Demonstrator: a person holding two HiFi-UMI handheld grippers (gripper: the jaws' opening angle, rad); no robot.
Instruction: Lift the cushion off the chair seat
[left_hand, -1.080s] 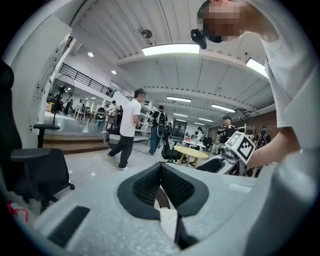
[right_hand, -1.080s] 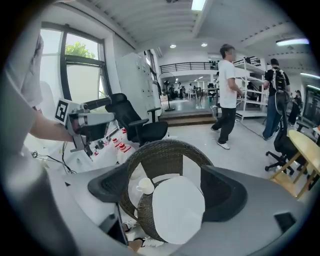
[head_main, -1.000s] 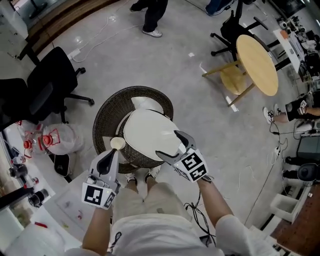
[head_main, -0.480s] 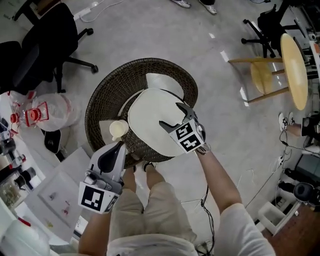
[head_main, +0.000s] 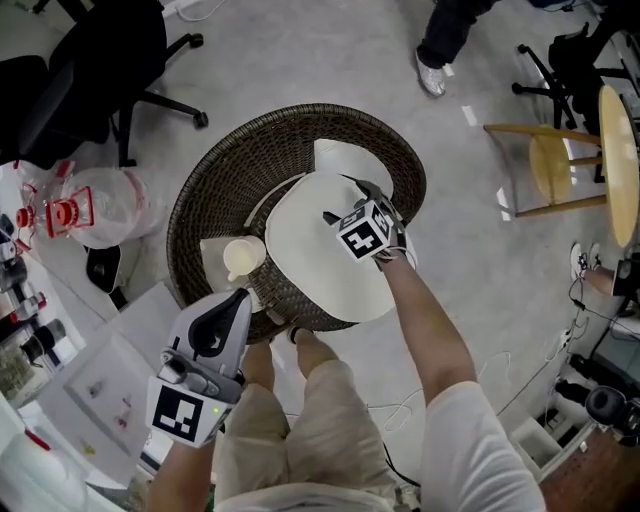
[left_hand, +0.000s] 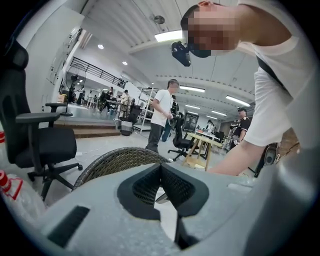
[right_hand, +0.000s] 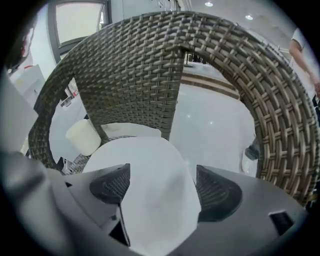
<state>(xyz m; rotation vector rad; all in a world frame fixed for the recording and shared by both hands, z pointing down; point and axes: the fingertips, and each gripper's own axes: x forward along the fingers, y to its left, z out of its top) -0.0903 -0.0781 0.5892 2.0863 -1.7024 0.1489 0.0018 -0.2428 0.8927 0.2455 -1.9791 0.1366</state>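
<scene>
A white oval cushion (head_main: 320, 250) lies on the seat of a round dark wicker chair (head_main: 250, 150). My right gripper (head_main: 343, 198) points steeply down over the cushion's far part, open; in the right gripper view the cushion (right_hand: 145, 190) shows between the spread pads and below them, and they do not press on it. My left gripper (head_main: 238, 298) hangs at the chair's near-left rim, clear of the cushion, its pads meeting at the tip (left_hand: 160, 167). A second white pad (head_main: 350, 158) leans against the chair back.
A cream cylinder (head_main: 242, 257) rests on the seat left of the cushion. A black office chair (head_main: 90, 60) and a plastic bag (head_main: 90, 215) stand at left, a white table with papers (head_main: 90, 380) at lower left. Wooden table and stool (head_main: 560, 160) at right; a person's legs (head_main: 440, 50) beyond.
My right gripper has come down from the cushion's near edge to over its far part. My left gripper has sunk lower beside the chair's near-left rim. The cushion has not moved.
</scene>
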